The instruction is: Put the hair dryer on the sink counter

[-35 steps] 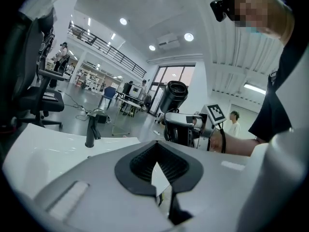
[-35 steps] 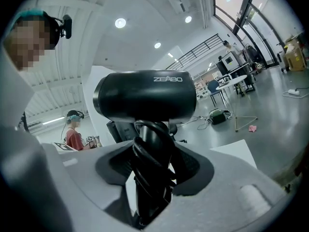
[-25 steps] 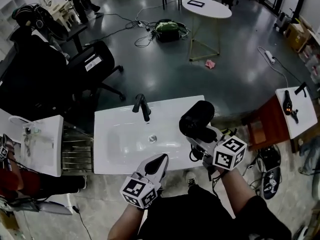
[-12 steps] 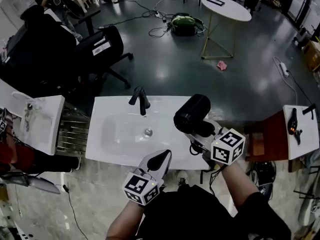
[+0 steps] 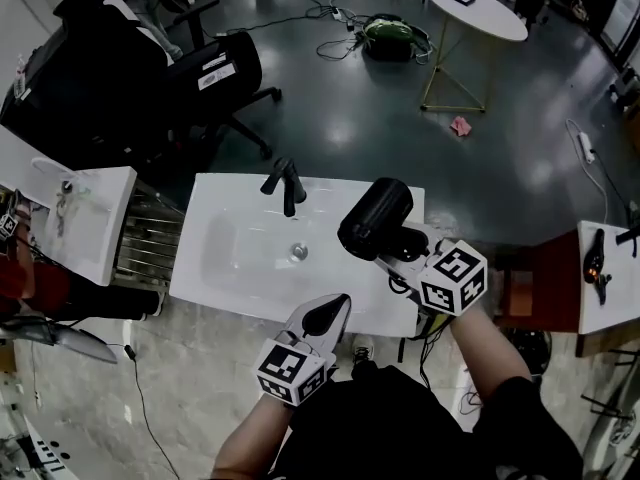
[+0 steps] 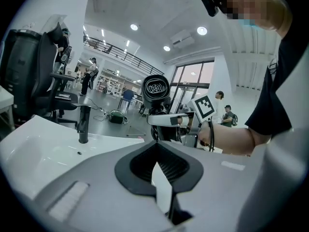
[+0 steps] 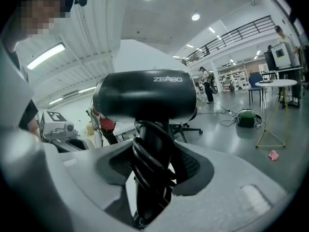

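Note:
The black hair dryer (image 5: pixel 375 218) is held up over the right end of the white sink counter (image 5: pixel 230 288), barrel tilted up and to the left. My right gripper (image 5: pixel 405 260) is shut on its handle, which has the cord wound round it (image 7: pixel 152 170); the barrel (image 7: pixel 145 96) fills the right gripper view above the jaws. My left gripper (image 5: pixel 322 320) hovers at the counter's front edge, shut with nothing in it. In the left gripper view the closed jaws (image 6: pixel 161 166) point at the hair dryer (image 6: pixel 155 88) and the right gripper (image 6: pixel 169 121).
A black faucet (image 5: pixel 287 183) stands at the back of the basin, with the drain (image 5: pixel 298 253) in front of it. A second white sink (image 5: pixel 75 218) and a metal rack (image 5: pixel 150 243) are to the left. A black office chair (image 5: pixel 215 73) and a round table (image 5: pixel 478 10) stand behind.
The head view has shifted, so the sink sits higher and further left. The hair dryer in the right gripper has come slightly left over the counter's right end. The left gripper stays shut.

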Motion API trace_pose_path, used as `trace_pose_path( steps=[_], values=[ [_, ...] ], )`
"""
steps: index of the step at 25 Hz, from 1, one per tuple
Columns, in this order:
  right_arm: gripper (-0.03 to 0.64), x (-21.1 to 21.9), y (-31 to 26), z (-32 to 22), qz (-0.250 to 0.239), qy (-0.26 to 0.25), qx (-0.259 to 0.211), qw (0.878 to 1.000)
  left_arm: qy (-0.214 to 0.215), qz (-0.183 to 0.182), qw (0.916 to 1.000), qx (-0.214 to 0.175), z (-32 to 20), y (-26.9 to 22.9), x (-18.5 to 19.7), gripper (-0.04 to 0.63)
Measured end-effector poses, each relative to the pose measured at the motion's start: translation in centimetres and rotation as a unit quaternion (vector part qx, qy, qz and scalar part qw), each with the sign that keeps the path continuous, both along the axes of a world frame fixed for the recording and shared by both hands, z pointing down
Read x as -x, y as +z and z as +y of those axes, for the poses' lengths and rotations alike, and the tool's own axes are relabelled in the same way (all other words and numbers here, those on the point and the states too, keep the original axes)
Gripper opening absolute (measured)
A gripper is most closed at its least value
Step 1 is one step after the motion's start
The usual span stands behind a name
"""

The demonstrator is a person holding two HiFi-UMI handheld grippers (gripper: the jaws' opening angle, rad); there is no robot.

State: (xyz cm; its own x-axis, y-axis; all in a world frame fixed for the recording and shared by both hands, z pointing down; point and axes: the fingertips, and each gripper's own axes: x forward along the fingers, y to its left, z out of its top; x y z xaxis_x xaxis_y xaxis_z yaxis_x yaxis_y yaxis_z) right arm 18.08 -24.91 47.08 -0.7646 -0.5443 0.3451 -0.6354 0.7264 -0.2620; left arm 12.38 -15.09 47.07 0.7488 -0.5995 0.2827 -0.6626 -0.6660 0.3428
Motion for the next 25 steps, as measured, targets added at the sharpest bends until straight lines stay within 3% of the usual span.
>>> trace_pose_path(
  steps=[11, 16, 25],
  values=[
    [0.21, 1.1, 4.1, -2.3, 0.132, -0.087, -0.008, 0.987, 0.009, -0.003, 0.9999, 0.013, -0.3, 2.1, -0.7, 0.003],
    [0.21, 2.0, 6.0, -3.3, 0.165, -0.112, -0.001, 0.98, 0.017, -0.007, 0.9997, 0.017, -0.3, 2.8, -0.9, 0.003],
    [0.21, 1.8, 11.2, -6.4, 0.262, -0.165, 0.021, 0.95, 0.026, -0.009, 0.999, 0.034, 0.3, 4.4, -1.6, 0.003]
  ],
)
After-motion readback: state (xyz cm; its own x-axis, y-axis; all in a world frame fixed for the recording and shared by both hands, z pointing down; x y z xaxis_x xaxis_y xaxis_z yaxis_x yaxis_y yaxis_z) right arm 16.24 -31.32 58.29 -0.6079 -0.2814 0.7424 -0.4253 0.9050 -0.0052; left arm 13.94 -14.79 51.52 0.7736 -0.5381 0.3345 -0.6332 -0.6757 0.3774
